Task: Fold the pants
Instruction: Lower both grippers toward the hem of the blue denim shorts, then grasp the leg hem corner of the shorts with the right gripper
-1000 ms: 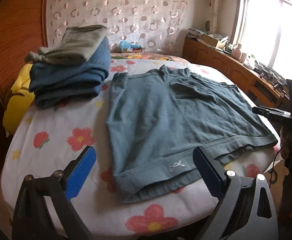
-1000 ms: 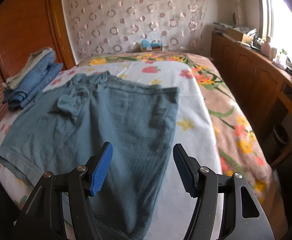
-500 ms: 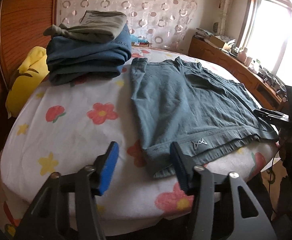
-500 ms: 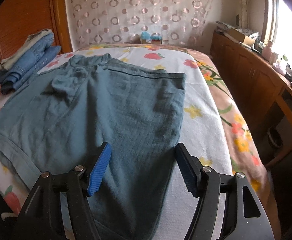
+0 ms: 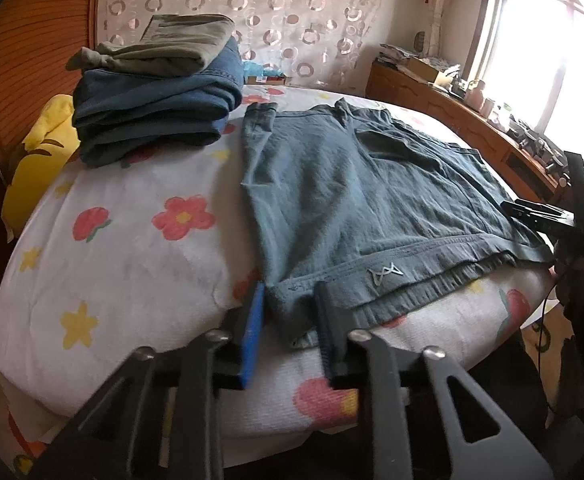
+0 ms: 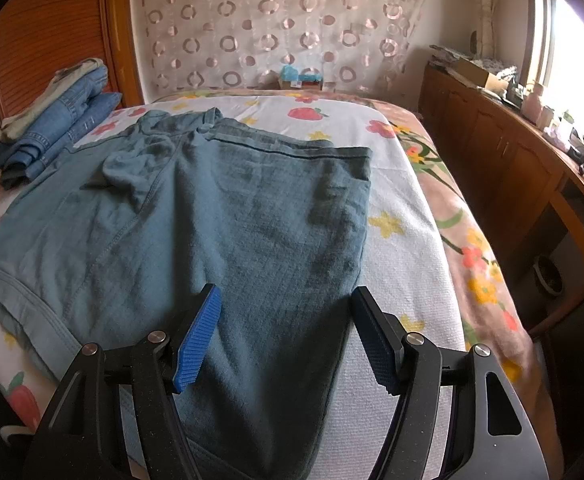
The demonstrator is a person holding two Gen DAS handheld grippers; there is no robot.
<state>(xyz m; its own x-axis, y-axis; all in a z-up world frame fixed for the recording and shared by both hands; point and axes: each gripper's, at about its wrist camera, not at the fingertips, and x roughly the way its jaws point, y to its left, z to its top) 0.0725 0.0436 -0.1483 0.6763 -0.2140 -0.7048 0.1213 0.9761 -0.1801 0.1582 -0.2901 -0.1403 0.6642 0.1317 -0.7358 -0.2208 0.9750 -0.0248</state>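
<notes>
Flowered bed (image 5: 131, 264) carries teal pants (image 5: 344, 184) spread flat ahead of both tools, folded clothes (image 5: 155, 108) stacked beyond. Left tool (image 5: 289, 320) pinches the pants' hem corner; right tool (image 6: 285, 338) hovers spread above their leg.

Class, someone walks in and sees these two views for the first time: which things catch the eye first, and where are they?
First the blue-grey pants, spread flat across the flowered bedsheet. The left hand-held gripper brackets their near hem corner, while the right hand-held gripper hangs open over one leg. A stack of folded clothes sits by the wooden headboard.
</notes>
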